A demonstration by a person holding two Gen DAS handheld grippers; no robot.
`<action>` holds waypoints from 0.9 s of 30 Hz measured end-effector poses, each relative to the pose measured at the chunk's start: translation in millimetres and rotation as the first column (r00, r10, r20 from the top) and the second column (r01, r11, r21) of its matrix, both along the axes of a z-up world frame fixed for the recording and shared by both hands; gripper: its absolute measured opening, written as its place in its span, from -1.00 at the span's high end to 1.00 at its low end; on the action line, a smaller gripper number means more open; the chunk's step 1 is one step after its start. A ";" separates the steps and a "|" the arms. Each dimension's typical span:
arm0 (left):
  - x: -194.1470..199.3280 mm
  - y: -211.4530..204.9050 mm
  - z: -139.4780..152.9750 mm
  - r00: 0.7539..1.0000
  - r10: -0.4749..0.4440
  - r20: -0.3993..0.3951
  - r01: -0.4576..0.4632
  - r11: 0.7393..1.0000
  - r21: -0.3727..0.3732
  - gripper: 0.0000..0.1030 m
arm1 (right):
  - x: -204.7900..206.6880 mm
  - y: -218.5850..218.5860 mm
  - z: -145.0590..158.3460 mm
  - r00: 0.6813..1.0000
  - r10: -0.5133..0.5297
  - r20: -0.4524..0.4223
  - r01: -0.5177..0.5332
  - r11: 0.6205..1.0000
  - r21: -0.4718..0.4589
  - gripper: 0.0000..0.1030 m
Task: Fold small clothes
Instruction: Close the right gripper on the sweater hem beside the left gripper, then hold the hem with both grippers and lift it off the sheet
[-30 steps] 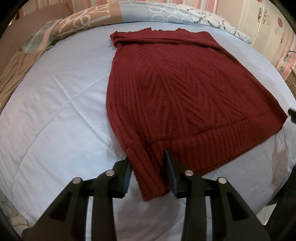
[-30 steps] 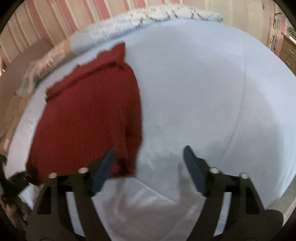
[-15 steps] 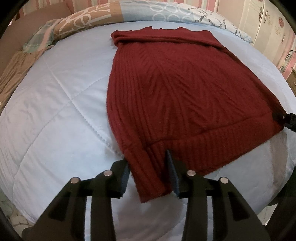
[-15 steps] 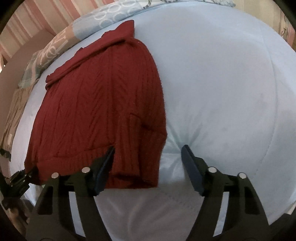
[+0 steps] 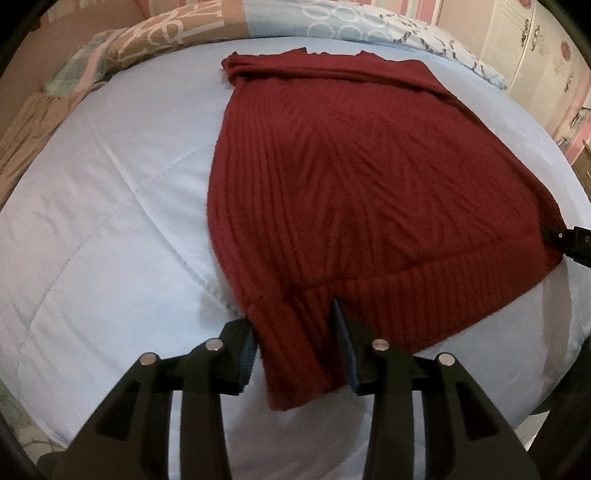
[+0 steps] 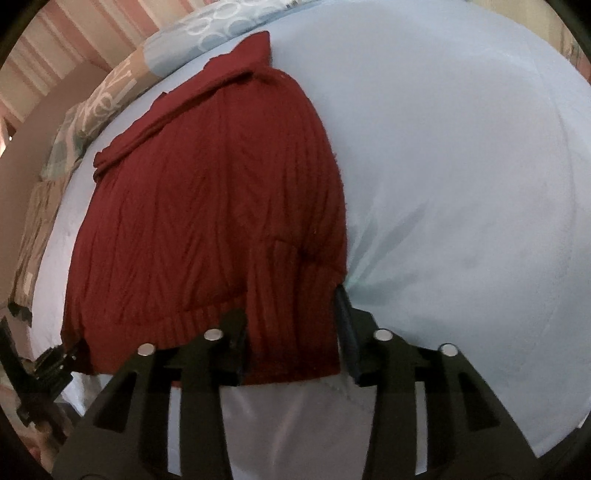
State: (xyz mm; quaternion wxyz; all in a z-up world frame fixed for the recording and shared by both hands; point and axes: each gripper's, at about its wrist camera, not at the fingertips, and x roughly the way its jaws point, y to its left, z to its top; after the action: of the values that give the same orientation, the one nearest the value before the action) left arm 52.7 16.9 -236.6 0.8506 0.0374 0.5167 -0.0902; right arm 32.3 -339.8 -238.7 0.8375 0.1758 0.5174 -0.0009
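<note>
A dark red knit sweater (image 5: pixel 351 177) lies flat on the pale blue quilt (image 5: pixel 110 229), sleeves folded in, hem toward me. My left gripper (image 5: pixel 295 332) stands around the sweater's near left hem corner, jaws part open with the cloth between them. In the right wrist view the sweater (image 6: pixel 207 221) fills the left half. My right gripper (image 6: pixel 291 325) stands around the near right hem corner, jaws narrowed with the cloth between them. The right gripper's tip shows at the left wrist view's right edge (image 5: pixel 569 240).
Patterned pillows (image 5: pixel 332 33) lie along the bed's far edge. A white cabinet (image 5: pixel 535 44) stands at the far right. Bare quilt (image 6: pixel 461 184) spreads to the right of the sweater. The bed's near edge is just below both grippers.
My right gripper moved left and forward onto the sweater's right hem corner and its jaws narrowed around the cloth. The left gripper stayed at the left corner.
</note>
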 end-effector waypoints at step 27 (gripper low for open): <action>-28.1 24.4 53.9 0.986 0.018 0.167 -0.010 0.999 -0.049 0.71 | -38.6 31.4 69.1 0.966 0.133 0.223 -0.110 0.988 -0.112 0.74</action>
State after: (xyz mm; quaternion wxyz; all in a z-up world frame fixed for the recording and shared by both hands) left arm 24.6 41.3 -182.7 0.8923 0.0207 0.4413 -0.0930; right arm -6.3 -308.4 -169.6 0.8978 0.1011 0.4263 0.0451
